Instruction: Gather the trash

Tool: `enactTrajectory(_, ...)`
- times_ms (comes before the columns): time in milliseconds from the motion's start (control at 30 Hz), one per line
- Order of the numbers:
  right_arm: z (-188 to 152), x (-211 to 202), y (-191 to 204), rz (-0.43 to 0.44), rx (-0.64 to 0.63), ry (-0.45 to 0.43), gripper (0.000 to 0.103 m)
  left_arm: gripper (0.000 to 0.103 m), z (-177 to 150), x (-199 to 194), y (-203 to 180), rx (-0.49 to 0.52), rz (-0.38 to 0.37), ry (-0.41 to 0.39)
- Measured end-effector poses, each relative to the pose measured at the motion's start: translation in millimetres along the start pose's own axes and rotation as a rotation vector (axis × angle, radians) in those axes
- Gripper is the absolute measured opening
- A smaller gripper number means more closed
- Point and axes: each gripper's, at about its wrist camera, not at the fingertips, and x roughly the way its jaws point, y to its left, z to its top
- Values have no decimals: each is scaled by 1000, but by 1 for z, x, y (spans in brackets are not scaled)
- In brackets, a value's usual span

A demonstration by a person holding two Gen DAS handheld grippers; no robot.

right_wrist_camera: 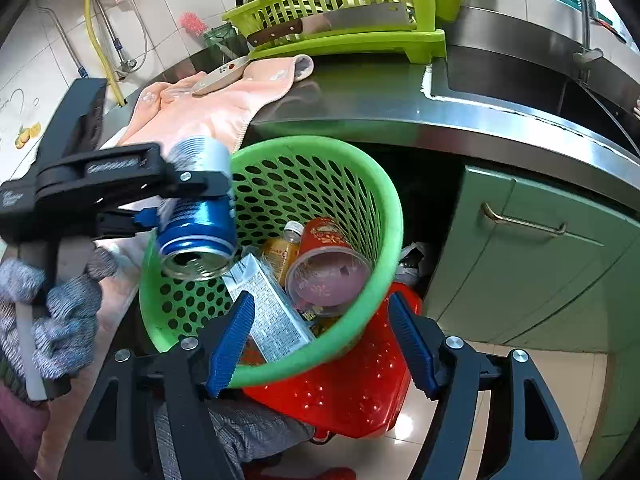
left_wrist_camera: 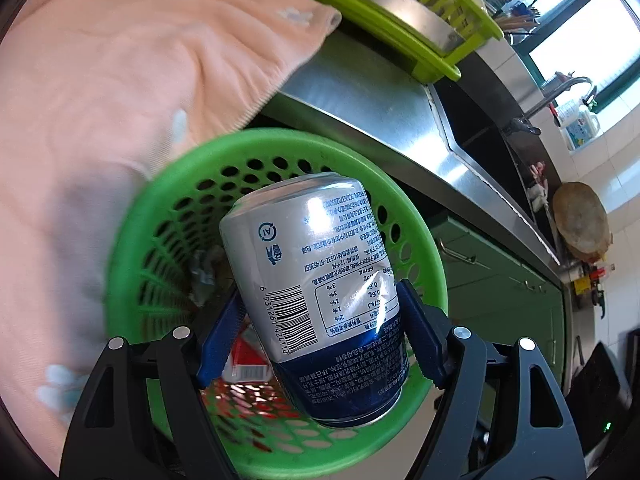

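My left gripper is shut on a silver and blue drink can and holds it over the green perforated trash basket. In the right wrist view the same can hangs mouth down at the basket's left rim, held by the left gripper. The basket holds a red cup, a small bottle and a silver carton. My right gripper is open and empty, its blue pads either side of the basket's near rim.
The basket sits on a red stool in front of a steel counter. A peach towel lies on the counter beside a lime dish rack with a cleaver. A sink and green cabinet doors are at right.
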Motion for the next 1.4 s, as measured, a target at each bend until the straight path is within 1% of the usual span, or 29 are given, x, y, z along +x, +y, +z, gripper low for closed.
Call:
enactTrajectory(67,-6,1,-2,5,13,3,67,75,-1,6,0,-5,-11,6)
enactTrajectory(267,-15,3,-5,16,51,9,67,75,-4,16,-1,-4,-4,26)
enactTrajectory(400,-14,1,-2,18,50,2,67,78,-5,17,0,-9,-17,26)
enactTrajectory(567,-14,-4,1,9,37,-10,67,78,-7,10,2,-5,-14,17)
enactTrajectory(767,-15,-16,7,-2,32,-42,67,78,-13,-19,0,25,-11,-35)
enactTrajectory(867,-15,-23,10,-2,31,-60,67,78,-19,-40,0,52,10,-74)
enactTrajectory(1000,-15,-32,20,-2,16,-82,69,78,-29,-67,0,83,54,-124)
enactTrajectory(1133,-15,-41,33,-6,-11,-111,73,79,-38,-94,3,100,89,-169)
enactTrajectory(1233,-16,-49,44,-9,-32,-133,78,81,-47,-118,6,118,133,-218)
enactTrajectory(1400,-15,-60,63,-11,-66,-164,81,84,-63,-154,15,135,191,-290)
